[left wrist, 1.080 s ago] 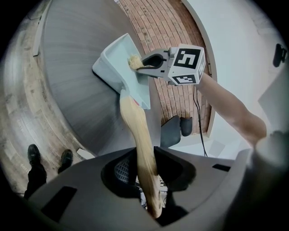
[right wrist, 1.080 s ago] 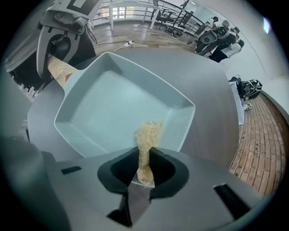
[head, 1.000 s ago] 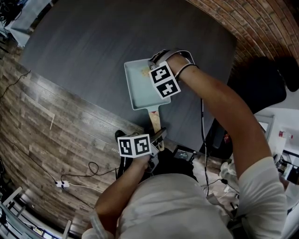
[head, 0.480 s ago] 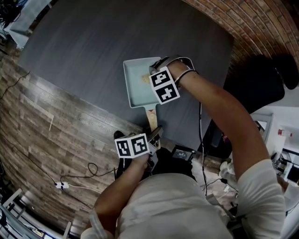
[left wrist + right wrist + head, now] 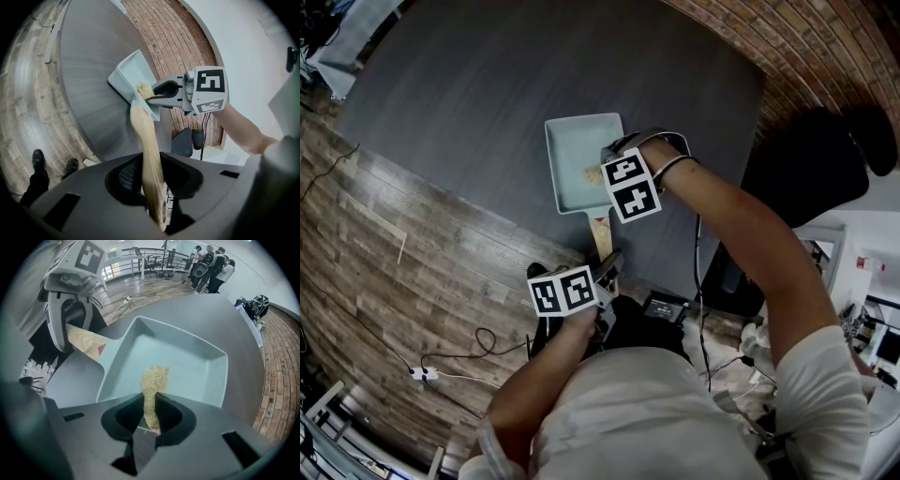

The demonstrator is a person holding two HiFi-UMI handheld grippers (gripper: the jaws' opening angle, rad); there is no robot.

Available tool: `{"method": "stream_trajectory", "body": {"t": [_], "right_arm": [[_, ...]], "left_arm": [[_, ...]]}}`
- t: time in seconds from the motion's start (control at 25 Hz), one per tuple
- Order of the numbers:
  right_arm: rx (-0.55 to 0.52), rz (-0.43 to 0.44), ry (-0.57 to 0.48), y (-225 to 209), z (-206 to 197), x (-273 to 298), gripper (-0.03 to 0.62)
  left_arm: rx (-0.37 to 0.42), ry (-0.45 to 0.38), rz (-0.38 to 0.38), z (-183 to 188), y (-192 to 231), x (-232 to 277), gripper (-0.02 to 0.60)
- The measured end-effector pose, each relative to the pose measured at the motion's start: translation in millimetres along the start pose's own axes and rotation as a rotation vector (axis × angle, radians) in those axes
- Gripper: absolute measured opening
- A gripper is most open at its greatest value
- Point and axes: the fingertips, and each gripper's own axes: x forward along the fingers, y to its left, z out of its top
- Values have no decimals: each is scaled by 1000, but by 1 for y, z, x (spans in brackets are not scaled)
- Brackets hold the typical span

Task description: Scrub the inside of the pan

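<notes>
A pale blue square pan (image 5: 577,155) with a wooden handle (image 5: 602,234) lies on the dark grey table (image 5: 487,94). My left gripper (image 5: 606,270) is shut on the handle's end (image 5: 153,187), at the table's near edge. My right gripper (image 5: 602,176) points down into the pan near its handle-side wall. It is shut on a tan scrub pad (image 5: 152,383), whose tip rests on the pan floor (image 5: 183,359). From the left gripper view the pad (image 5: 144,89) and right gripper (image 5: 161,90) show at the pan's (image 5: 131,75) near wall. The right gripper view shows the left gripper (image 5: 65,329) on the handle (image 5: 84,342).
The table is round, with a brick wall (image 5: 825,47) behind it and wood floor (image 5: 412,272) to the left. A black chair (image 5: 816,159) stands at the right. Cables (image 5: 459,356) lie on the floor. Several people (image 5: 211,266) stand far off.
My right gripper has dragged the scrub pad across the pan floor from the far part toward the handle side. The left gripper has kept its hold on the handle.
</notes>
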Motion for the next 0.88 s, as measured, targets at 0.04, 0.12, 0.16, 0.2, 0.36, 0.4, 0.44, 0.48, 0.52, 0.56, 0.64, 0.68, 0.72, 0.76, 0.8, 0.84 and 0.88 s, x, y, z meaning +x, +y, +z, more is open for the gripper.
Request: {"method": "stream_trajectory", "body": {"t": [0.04,0.12,0.16,0.2,0.36,0.4,0.44,0.48,0.52,0.56,0.64,0.68,0.72,0.76,0.8,0.84,0.88], "right_arm": [[14,12,-6,3,2,0,74],[45,38,-19,8,4,-1,75],[63,52,-27,11,5,-2,75],[82,67,-35,13,7,-2,74],[170,133,-75,22,13,-4,75],[194,151,-86,24,14,-4,75],[219,171,-99,26,16,-5,74],[244,191,-111,28,18,-6,75],[271,213,-125,30,20,-6,74],[301,235,-140,31,21,-7,75],[372,276,-162,32,22,-8,75],[410,295,-170,33,22,-8,75],[446,313,-180,33,21,-8,75],[478,330,-194,33,21,-8,75],[507,346,-208,33,22,-8,74],[534,361,-223,33,22,-8,75],[560,374,-236,32,22,-8,75]], "left_arm": [[0,0,1,0,0,-1,97],[-1,-2,3,0,0,-1,97],[-1,-2,5,0,0,0,97],[-2,-3,6,0,0,0,97],[-2,-4,9,1,2,0,97],[-2,-4,9,1,2,0,97],[-2,-4,9,1,2,0,97],[-1,-4,8,1,1,0,97],[0,-4,8,1,1,-1,97],[0,-3,7,1,1,-1,97],[0,-1,6,1,2,-1,97],[0,1,6,1,2,-1,97],[1,3,6,1,2,-1,97],[1,5,6,0,2,-1,97],[2,7,6,0,2,-1,97],[4,8,6,0,2,-1,97],[5,11,5,0,2,-1,97]]}}
